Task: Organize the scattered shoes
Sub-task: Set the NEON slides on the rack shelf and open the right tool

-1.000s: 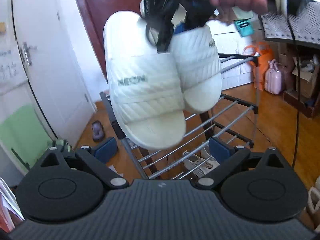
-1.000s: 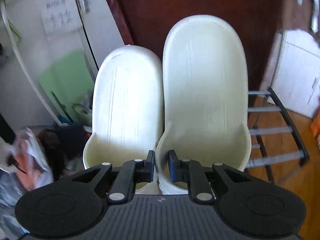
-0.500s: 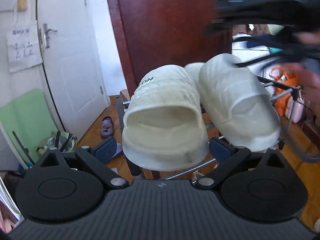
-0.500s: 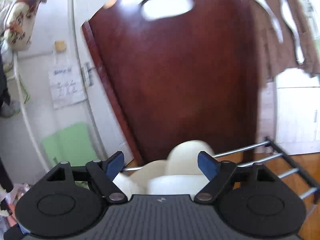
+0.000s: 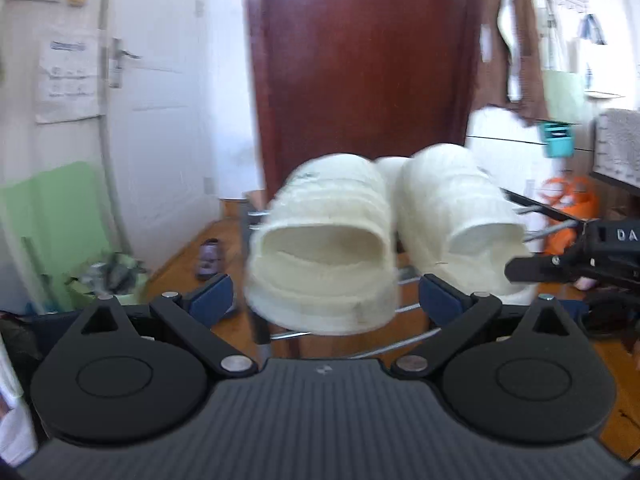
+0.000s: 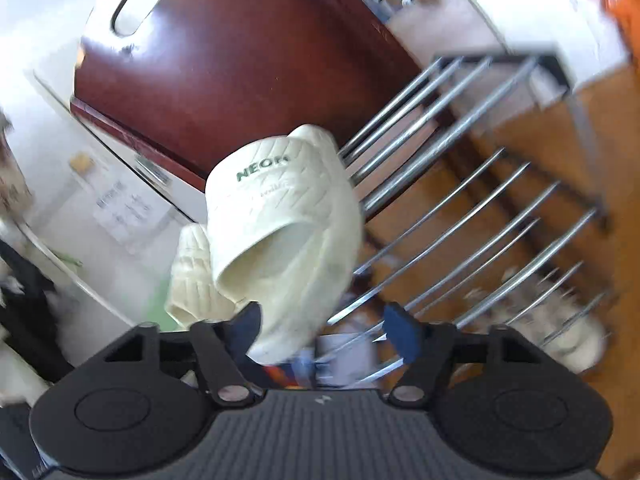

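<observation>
Two white "NEON" slippers rest side by side on the top rods of the metal shoe rack (image 5: 532,210), heels toward me: the left slipper (image 5: 320,256) and the right slipper (image 5: 456,224). My left gripper (image 5: 326,300) is open wide just in front of the left slipper, gripping nothing. In the tilted right wrist view the nearer slipper (image 6: 280,232) hides part of the other slipper (image 6: 196,276). My right gripper (image 6: 324,326) has its jaws closing; the slipper's heel edge shows beside its left pad, but neither pad presses on it. One of its fingers (image 5: 532,270) shows right of the slippers.
A dark red door (image 5: 360,100) stands behind the rack, with a white door (image 5: 160,120) to its left. A small shoe (image 5: 208,260) lies on the wooden floor. Pale sneakers (image 6: 560,340) sit on a lower shelf under the rack rods (image 6: 440,140). An orange bag (image 5: 568,204) stands at the right.
The right gripper, shut on both slippers in the air a second ago, set them on the rack, let go and dropped lower while rolling. The left view levelled out.
</observation>
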